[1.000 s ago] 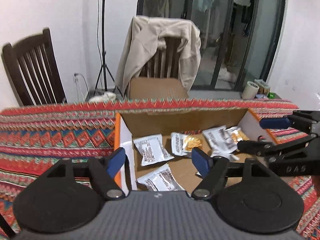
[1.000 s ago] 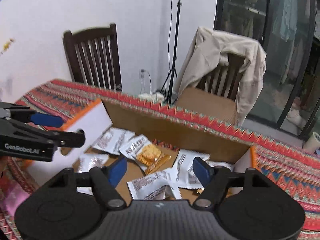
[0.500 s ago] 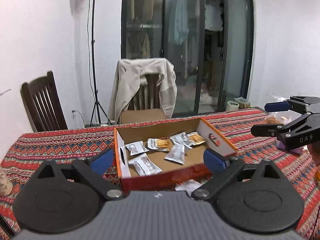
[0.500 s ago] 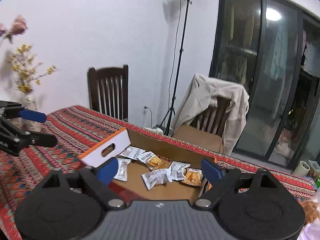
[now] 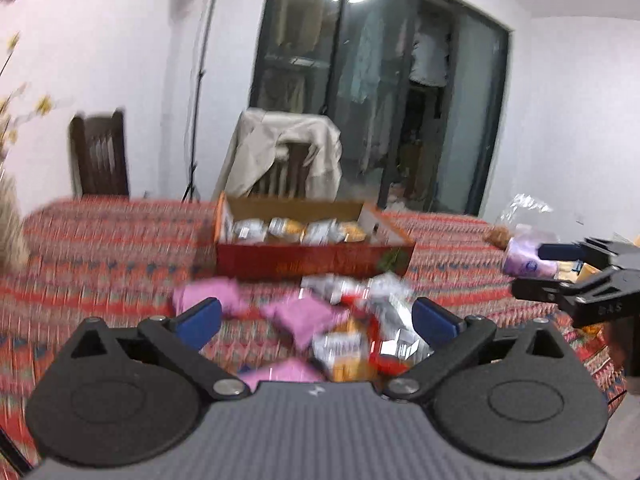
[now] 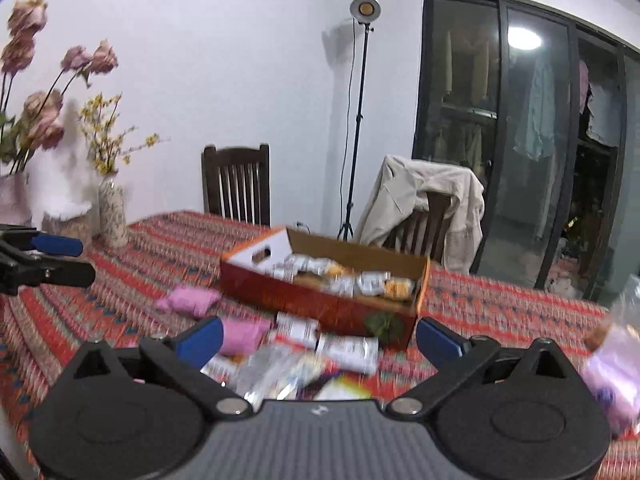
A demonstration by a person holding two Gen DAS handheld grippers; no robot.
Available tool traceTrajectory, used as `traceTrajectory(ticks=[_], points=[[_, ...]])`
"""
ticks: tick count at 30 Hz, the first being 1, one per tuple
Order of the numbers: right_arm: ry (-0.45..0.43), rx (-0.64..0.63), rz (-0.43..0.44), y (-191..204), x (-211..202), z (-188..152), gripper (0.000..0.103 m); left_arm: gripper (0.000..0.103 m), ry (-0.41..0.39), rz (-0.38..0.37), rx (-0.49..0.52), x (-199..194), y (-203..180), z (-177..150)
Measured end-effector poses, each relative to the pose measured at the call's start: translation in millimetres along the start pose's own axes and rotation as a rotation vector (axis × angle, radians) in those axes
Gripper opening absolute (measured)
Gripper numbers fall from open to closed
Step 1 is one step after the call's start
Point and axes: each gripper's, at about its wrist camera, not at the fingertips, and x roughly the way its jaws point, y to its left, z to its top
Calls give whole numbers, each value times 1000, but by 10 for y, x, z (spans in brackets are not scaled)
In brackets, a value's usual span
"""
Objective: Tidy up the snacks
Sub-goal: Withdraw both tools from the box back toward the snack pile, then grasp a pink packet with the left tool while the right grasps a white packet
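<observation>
Both tools, left [image 5: 316, 316] and right [image 6: 318, 336], gape empty over loose snack packets [image 5: 360, 332] before box [image 6: 320, 300].

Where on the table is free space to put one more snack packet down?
Bare tablecloth lies between the vase and the snack box. In front of the box it is crowded with pink packets and silver packets.

Left gripper [image 5: 316, 316] spread wide, nothing between its blue pads [image 5: 200, 314]. Right gripper [image 6: 318, 334] equally wide, empty. Both held level, side by side, apart.
</observation>
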Motion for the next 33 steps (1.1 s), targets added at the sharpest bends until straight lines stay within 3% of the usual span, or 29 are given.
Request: traceTrajectory(ticks=[6,14,20,23,33], points=[[60,71,-16,110,-134,-559,103,103,179,52,-105,167,200,-525],[189,148,-46,90,-14,-1045,103,103,232,79,-122,288,355,-667],[214,167,-54,43,88,-1069,103,103,244,84,-54,492,370,-616],[218,174,-64,-6,158,-1037,103,103,242,80,43,636,350,-573],[203,221,-99,-267,604,-852,103,103,329,14,237,1229,398,-554]])
